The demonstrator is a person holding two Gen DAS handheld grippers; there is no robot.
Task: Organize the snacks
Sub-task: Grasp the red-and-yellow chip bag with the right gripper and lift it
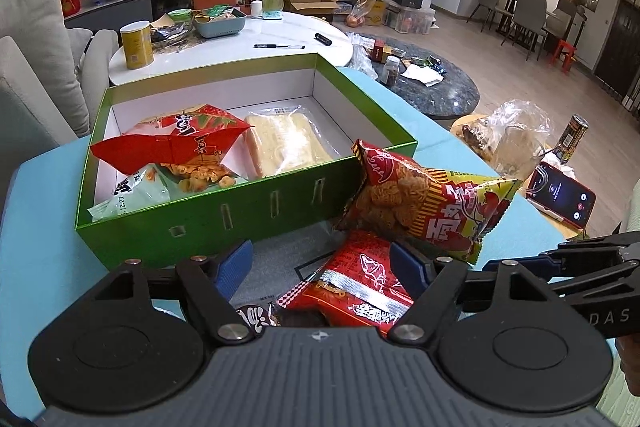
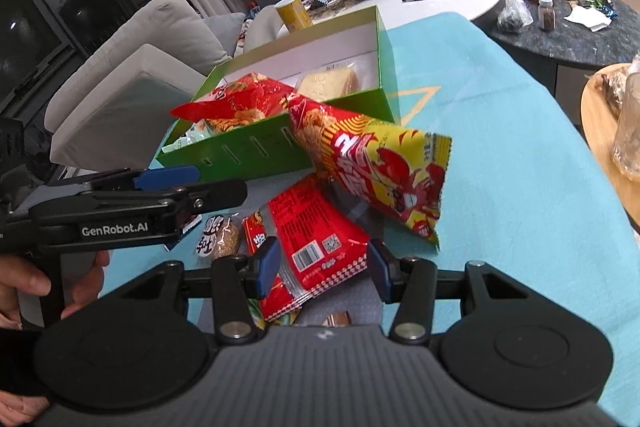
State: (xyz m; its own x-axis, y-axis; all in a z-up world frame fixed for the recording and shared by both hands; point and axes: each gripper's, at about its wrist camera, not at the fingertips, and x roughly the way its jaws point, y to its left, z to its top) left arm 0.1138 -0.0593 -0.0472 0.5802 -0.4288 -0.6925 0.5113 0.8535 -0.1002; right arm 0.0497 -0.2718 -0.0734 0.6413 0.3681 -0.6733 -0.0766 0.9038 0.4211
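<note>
A green box [image 1: 224, 215] [image 2: 256, 147] with a white inside stands on the light blue table. In it lie a red snack bag [image 1: 180, 143], a pale green packet [image 1: 132, 195] and a clear pack of yellow wafers [image 1: 288, 139]. A big red-and-yellow snack bag [image 1: 424, 203] [image 2: 376, 163] leans against the box's front right corner. A flat red packet [image 1: 360, 287] [image 2: 316, 243] lies in front of the box with smaller packets [image 2: 224, 239] beside it. My left gripper [image 1: 320, 267] is open above the red packet. My right gripper [image 2: 324, 267] is open around that packet's near end.
A white round table [image 1: 240, 55] behind the box carries a yellow can [image 1: 136, 45], a blue basket and pens. A phone [image 1: 560, 199] and a dark can [image 1: 574, 137] stand to the right. A grey sofa [image 2: 132, 75] is on the left. A dark marble table [image 2: 560, 23] is beyond.
</note>
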